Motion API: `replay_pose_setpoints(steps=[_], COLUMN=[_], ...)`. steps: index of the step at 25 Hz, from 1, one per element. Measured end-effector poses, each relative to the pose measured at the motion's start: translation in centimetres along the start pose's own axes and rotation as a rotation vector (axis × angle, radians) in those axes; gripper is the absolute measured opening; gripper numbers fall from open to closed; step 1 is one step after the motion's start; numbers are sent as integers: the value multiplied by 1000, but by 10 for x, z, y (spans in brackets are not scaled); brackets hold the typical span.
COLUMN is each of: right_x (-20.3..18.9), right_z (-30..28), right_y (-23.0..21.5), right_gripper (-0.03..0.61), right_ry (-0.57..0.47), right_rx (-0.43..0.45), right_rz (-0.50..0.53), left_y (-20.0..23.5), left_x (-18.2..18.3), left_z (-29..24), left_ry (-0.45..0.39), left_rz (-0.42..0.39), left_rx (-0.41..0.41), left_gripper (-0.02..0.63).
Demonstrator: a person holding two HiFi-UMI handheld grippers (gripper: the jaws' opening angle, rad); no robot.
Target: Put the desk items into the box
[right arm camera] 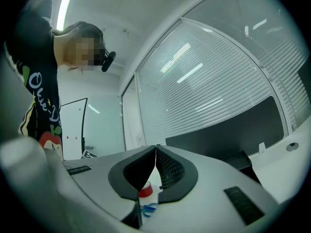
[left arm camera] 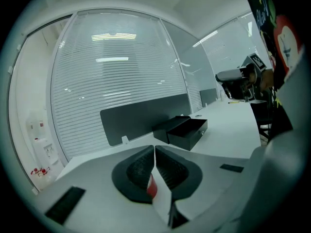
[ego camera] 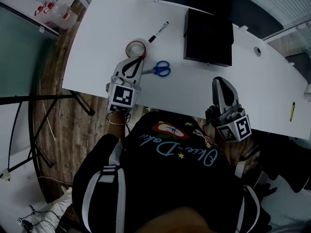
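Overhead, a wide white desk (ego camera: 97, 57) lay before the person, with every item ahead of the two hand-held grippers. An open black rectangular box (ego camera: 209, 38) sat well ahead of the right gripper (ego camera: 219, 80) and slightly to its left. From the left gripper (ego camera: 136, 61) the box lay ahead and well off to the right.

The left gripper had its jaws pressed together and gripped nothing. The right gripper, at the near desk edge, likewise had its jaws together and empty.

Directly off the left gripper's tips lay a red-and-white roll of tape (ego camera: 136, 47), flat on the desk. Its near rim was touching the tips or just short of them; which could not be told. In the left gripper view a sliver of its red showed just under the closed jaws.

Blue-handled scissors (ego camera: 159, 69) lay just to the right of the left gripper, their long axis crosswise to it, with the blade tips toward the gripper and the handles away. A black-and-white marker pen (ego camera: 158, 31) lay beyond the tape, ahead and to the right, slanting toward the box. A yellow pencil (ego camera: 292, 111) lay far to the right of the right gripper.

By this layout, the left gripper was much the nearer to the tape, scissors and marker, and it would need to open before taking the roll.
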State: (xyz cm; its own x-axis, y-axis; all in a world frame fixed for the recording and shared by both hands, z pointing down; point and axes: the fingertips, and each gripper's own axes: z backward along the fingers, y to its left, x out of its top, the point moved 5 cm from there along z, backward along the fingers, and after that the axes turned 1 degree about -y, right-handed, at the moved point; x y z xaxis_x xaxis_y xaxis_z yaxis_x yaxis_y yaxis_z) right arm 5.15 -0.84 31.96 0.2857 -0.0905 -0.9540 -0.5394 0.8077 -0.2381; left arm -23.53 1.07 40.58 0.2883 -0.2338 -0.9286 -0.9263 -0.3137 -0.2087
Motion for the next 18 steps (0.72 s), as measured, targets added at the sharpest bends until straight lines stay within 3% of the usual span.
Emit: replay_pose_setpoints(steps=[6,9,15,18], right_x=[-9,-10,-18,-19], right_z=[-15,-18,-23,-25], right_y=[6,8,12,14], right_gripper=[17,17,17,17], right_ry=[-5,-15,-22,-23], right_rx=[-18,-40,-78,-86], right_rz=[-16,-25,-17,-14], left_y=[11,15,20,21], left_x=[-12,-16,-33,-43], left_z=[-13,-21,-36,-42], left_ry=[32,48,120,180], left_rz=[-33,-61,-93,-116], left_rx=[-46,-72,-130,-148], left_gripper=[8,108,114,158])
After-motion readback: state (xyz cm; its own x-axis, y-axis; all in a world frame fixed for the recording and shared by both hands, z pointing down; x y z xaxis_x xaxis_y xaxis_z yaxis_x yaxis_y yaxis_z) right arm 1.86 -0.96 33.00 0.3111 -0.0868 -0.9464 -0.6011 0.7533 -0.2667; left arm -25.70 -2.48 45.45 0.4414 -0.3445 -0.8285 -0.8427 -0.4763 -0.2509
